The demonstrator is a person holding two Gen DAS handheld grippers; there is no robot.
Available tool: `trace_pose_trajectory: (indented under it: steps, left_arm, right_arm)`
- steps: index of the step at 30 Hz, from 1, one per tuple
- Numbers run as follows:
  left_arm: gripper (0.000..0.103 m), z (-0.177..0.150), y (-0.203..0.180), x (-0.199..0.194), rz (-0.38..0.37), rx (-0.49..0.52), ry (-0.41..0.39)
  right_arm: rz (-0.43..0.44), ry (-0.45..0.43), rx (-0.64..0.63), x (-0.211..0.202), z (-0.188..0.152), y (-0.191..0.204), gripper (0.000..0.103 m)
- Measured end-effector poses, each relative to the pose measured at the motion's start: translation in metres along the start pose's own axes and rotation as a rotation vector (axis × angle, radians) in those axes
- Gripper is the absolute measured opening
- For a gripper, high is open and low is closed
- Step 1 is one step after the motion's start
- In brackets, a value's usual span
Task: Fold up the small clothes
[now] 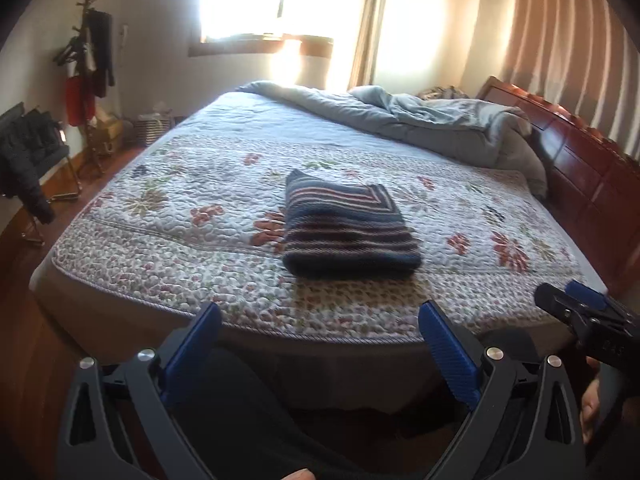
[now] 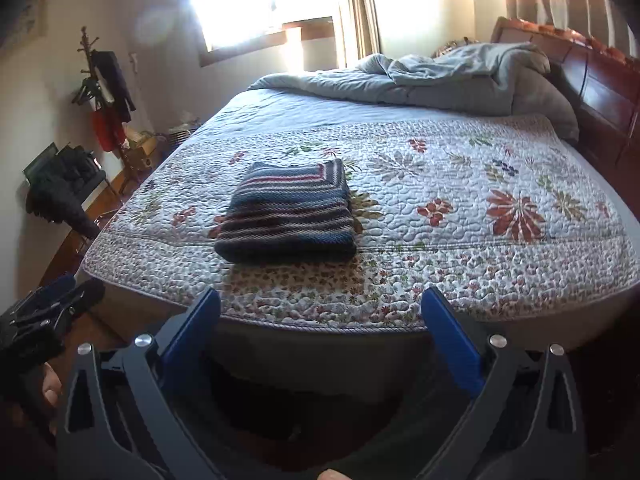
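Left wrist view, nearest first: the left gripper (image 1: 320,320) has its ribbed blue pads standing wide apart with nothing between them, held back off the near edge of the bed. At the right rim of that view the right gripper (image 1: 576,304) shows side-on; in its own camera the right gripper (image 2: 320,308) is likewise spread wide and empty, its black arms and silver pivot pins plain to see. A dark trouser leg (image 1: 240,408) fills the gap below the left jaws.

Past the pads lies the quilted bedspread (image 1: 168,208), puckered white stitching with red and green flowers, soft and slightly grippy by the look of it. On it, a little in from the near edge and roughly centred between both grippers, sits the striped knit garment (image 1: 344,232), navy with red and pale bands, already a compact squarish bundle several layers thick. I judge it light, limp and stretchy: it would sag if lifted by one corner, so a pinch through all layers at the rounded near fold, or both near corners together, looks safest.

Farther back a rumpled grey duvet (image 1: 420,120) is heaped against the glossy reddish wooden headboard (image 1: 580,168), and a coat stand (image 1: 90,60) hung with dark clothes stands by the wall
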State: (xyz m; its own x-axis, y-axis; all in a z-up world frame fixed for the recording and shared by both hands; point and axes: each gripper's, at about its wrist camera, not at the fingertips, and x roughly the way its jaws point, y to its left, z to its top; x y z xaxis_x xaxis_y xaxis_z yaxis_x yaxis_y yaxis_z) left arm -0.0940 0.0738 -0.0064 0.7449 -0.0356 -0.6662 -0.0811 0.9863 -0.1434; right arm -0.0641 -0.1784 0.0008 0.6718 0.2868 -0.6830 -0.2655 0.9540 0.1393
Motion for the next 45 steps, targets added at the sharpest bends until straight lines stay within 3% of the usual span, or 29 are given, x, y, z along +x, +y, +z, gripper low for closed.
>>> trace_pose_trajectory:
  steps: [2, 11, 24, 45]
  left_arm:
    - [0.099, 0.004, -0.001, -0.014, -0.042, -0.003, 0.004]
    - [0.099, 0.012, -0.008, -0.046, -0.029, 0.029, -0.05]
    - [0.099, -0.007, 0.003, -0.027, -0.053, -0.005, -0.013]
    - [0.099, -0.009, -0.002, -0.02, -0.016, 0.011, -0.013]
  right_arm:
    - [0.005, -0.016, -0.008, -0.009, 0.003, 0.005, 0.1]
    - [-0.029, -0.06, -0.067, -0.027, 0.015, 0.029, 0.1]
    - [-0.082, -0.125, -0.114, -0.033, 0.0, 0.042, 0.1]
    - [-0.073, -0.12, -0.092, -0.018, -0.001, 0.034, 0.1]
